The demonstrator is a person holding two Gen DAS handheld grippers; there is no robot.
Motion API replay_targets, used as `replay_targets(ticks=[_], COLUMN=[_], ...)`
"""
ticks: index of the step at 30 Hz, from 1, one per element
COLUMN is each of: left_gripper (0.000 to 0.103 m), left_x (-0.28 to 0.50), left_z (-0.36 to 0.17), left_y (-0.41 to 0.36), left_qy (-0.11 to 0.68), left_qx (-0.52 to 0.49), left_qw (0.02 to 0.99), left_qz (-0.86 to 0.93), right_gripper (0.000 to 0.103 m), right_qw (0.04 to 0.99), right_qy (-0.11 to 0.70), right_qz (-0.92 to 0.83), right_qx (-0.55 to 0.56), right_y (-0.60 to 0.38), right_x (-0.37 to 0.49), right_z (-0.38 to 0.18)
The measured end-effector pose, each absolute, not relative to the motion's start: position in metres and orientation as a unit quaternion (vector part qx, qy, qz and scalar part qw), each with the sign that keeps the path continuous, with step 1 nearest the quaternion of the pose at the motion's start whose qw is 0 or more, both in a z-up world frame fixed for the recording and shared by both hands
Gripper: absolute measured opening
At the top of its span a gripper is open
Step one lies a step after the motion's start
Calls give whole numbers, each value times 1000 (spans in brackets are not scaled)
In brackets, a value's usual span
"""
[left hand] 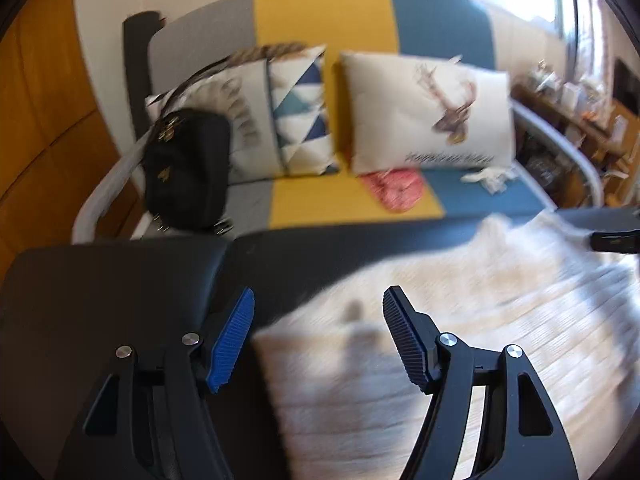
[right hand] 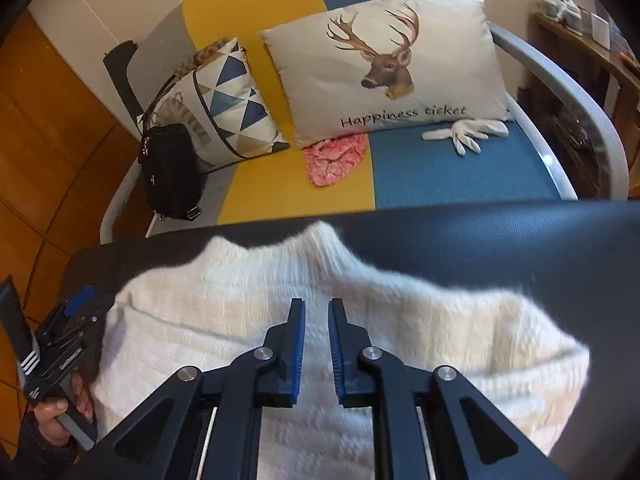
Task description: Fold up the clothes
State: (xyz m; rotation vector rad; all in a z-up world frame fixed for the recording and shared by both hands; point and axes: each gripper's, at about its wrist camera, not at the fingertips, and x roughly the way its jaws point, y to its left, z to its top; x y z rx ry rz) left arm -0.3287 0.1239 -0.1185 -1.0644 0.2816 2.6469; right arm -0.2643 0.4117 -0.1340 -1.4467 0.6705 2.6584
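Observation:
A white knitted sweater (left hand: 460, 320) lies flat on the black padded table (left hand: 120, 280). My left gripper (left hand: 320, 312) is open wide just above the sweater's left edge, with nothing between its fingers; this view is blurred by motion. In the right wrist view the sweater (right hand: 240, 312) spreads across the table (right hand: 520, 240), collar toward the far edge. My right gripper (right hand: 317, 312) hovers over its middle, jaws open by only a narrow gap, and no cloth shows pinched. The left gripper (right hand: 80, 304) shows at the sweater's left side, held by a hand (right hand: 60, 412).
Beyond the table stands a sofa (right hand: 440, 168) in grey, yellow and blue. On it are a deer cushion (right hand: 384, 68), a triangle-pattern cushion (right hand: 228, 104), a black bag (right hand: 172, 168), a pink cloth (right hand: 336, 156) and white gloves (right hand: 468, 132). A cluttered shelf (left hand: 568, 108) stands at right.

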Motion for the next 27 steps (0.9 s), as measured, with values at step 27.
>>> replay_targets(ticks=[27], left_gripper=[72], left_x=[-340], left_z=[-143], left_y=[143], left_qy=[125], left_qx=[-405], left_qw=[106], left_qz=[899], right_gripper=[10], right_qw=[98], right_qy=[214], right_qz=[860], right_qx=[-452], right_y=[445], right_x=[-237], right_z=[-134])
